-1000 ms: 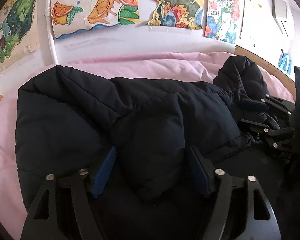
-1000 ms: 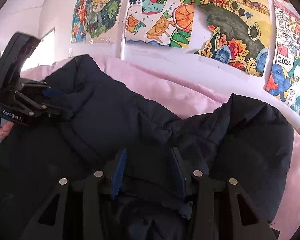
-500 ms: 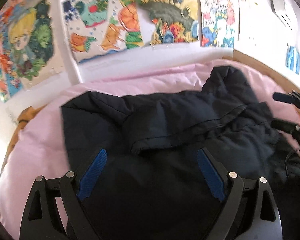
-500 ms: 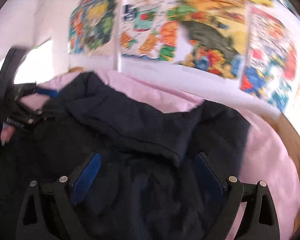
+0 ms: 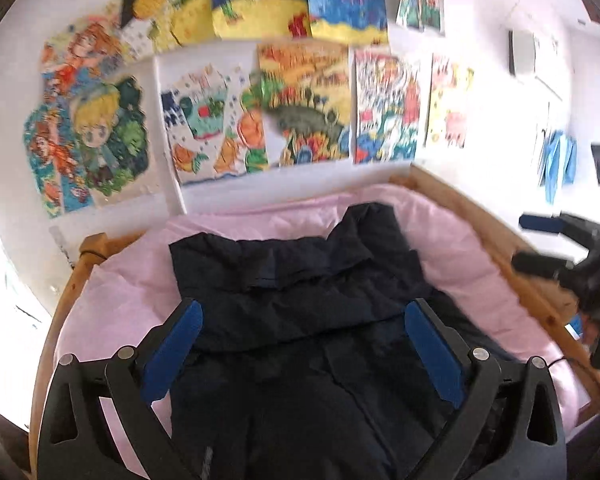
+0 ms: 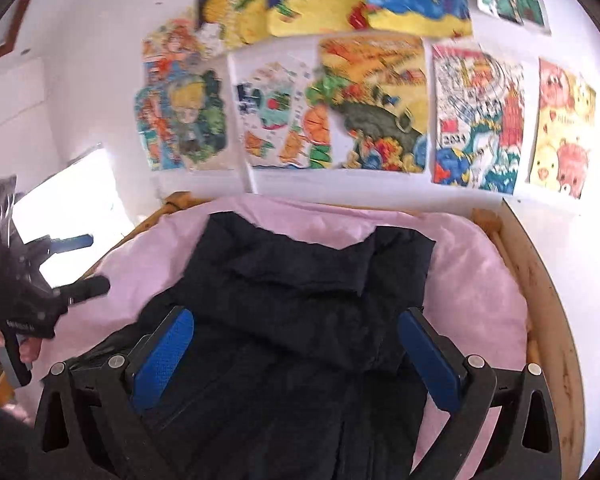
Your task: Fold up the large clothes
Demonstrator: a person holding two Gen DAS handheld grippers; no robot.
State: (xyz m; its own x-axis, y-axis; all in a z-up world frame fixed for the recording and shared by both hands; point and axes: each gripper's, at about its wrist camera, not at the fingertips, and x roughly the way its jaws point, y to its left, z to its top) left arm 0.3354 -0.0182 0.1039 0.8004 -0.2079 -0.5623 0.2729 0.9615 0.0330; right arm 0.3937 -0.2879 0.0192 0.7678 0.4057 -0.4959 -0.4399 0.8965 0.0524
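Jacket (image 5: 308,320) lies under both wide, empty claws; only right view shows the gripping hand (image 6: 4,344).

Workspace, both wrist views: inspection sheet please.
Surface: pink padded bedding inside a wooden bed frame.
Job's things: dark navy puffer jacket lying on the bedding, far edge doubled toward the camera.
Clutter: nothing seen.
Grippers: left gripper open, empty, above the jacket; right gripper likewise.
Cables: thin black cable by the frame's right rail.
Surroundings: white wall with colourful children's drawings.
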